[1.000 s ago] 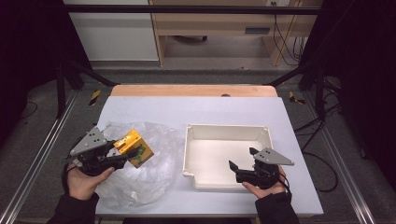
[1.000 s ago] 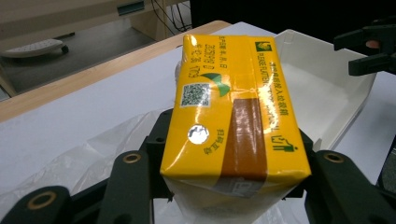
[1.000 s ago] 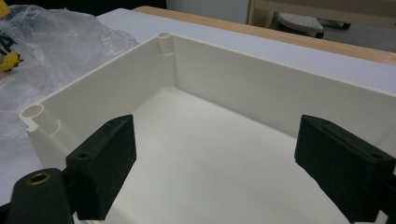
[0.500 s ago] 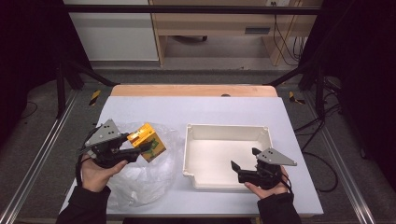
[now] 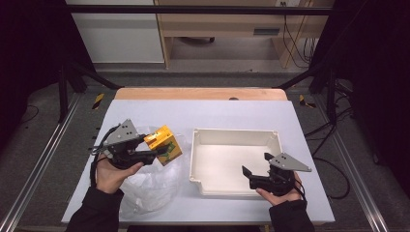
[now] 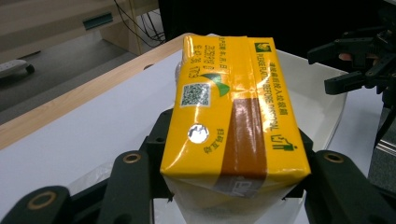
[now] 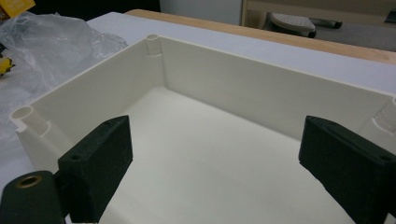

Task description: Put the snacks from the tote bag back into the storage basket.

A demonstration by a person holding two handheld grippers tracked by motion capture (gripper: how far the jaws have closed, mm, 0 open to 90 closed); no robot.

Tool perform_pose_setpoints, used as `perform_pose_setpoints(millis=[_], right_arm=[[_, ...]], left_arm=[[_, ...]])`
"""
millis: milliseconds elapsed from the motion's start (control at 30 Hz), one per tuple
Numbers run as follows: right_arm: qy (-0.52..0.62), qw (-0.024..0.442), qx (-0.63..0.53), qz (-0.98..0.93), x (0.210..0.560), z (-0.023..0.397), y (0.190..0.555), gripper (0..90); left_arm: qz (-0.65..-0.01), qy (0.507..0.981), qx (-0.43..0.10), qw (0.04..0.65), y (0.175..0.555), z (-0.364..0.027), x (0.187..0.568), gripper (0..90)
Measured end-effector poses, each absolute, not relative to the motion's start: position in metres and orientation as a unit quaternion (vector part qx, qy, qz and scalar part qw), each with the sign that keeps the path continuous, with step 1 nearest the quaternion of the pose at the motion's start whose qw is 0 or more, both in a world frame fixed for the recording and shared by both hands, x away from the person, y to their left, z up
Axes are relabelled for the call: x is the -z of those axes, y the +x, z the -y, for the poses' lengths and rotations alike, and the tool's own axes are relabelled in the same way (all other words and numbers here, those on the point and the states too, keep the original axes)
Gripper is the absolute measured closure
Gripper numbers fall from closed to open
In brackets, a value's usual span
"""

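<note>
A yellow wrapped pack [image 5: 165,141] with green print is clamped between the black jaws of my left gripper [image 5: 157,152], which holds it above the table just left of the white tray [image 5: 235,133]. In the left gripper view the pack [image 6: 229,107] lies lengthwise between both jaws, its top face toward the camera, with the tray's rim [image 6: 327,70] beyond it. My right gripper [image 5: 249,176] rests at the tray's near right part, its jaws wide apart over the tray's bare floor [image 7: 210,154] with nothing between them.
A crumpled clear plastic bag [image 5: 145,186] lies on the white tabletop under and in front of the left hand, and its edge shows beside the tray wall [image 7: 51,42]. A wooden strip [image 5: 198,93] runs along the table's far edge.
The left gripper has carried the yellow pack rightward and slightly upward, away from the plastic bag and closer to the tray. The right gripper has stayed where it was.
</note>
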State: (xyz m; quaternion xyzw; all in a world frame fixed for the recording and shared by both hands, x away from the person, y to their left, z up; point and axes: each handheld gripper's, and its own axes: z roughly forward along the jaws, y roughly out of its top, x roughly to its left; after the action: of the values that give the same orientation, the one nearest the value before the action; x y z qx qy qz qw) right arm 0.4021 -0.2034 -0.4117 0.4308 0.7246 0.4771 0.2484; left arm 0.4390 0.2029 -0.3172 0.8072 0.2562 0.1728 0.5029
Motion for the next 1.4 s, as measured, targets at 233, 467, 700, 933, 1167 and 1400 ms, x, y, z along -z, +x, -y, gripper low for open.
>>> perform_pose_setpoints(millis=[233, 467, 700, 933, 1167, 1400], right_arm=[[0.431, 0.251, -0.478, -0.723, 0.411, 0.206, 0.402, 10.0], [0.434, 0.252, -0.478, -0.721, 0.411, 0.208, 0.403, 10.0], [0.433, 0.252, -0.477, -0.722, 0.411, 0.208, 0.403, 9.9], [0.431, 0.253, -0.477, -0.723, 0.411, 0.208, 0.404, 9.9], [0.431, 0.255, -0.477, -0.722, 0.412, 0.208, 0.404, 9.9], [0.429, 0.255, -0.476, -0.724, 0.412, 0.208, 0.405, 9.9]], left_arm=[[-0.236, 0.815, -0.165, 0.503, 0.443, -0.191, 0.314, 50.8], [-0.215, 0.824, -0.157, 0.499, 0.447, -0.176, 0.312, 50.8], [-0.198, 0.834, -0.147, 0.494, 0.451, -0.162, 0.313, 50.7], [-0.18, 0.841, -0.138, 0.49, 0.456, -0.148, 0.315, 50.7], [-0.166, 0.85, -0.128, 0.484, 0.462, -0.134, 0.321, 50.7], [-0.144, 0.859, -0.113, 0.478, 0.467, -0.122, 0.326, 50.8]])
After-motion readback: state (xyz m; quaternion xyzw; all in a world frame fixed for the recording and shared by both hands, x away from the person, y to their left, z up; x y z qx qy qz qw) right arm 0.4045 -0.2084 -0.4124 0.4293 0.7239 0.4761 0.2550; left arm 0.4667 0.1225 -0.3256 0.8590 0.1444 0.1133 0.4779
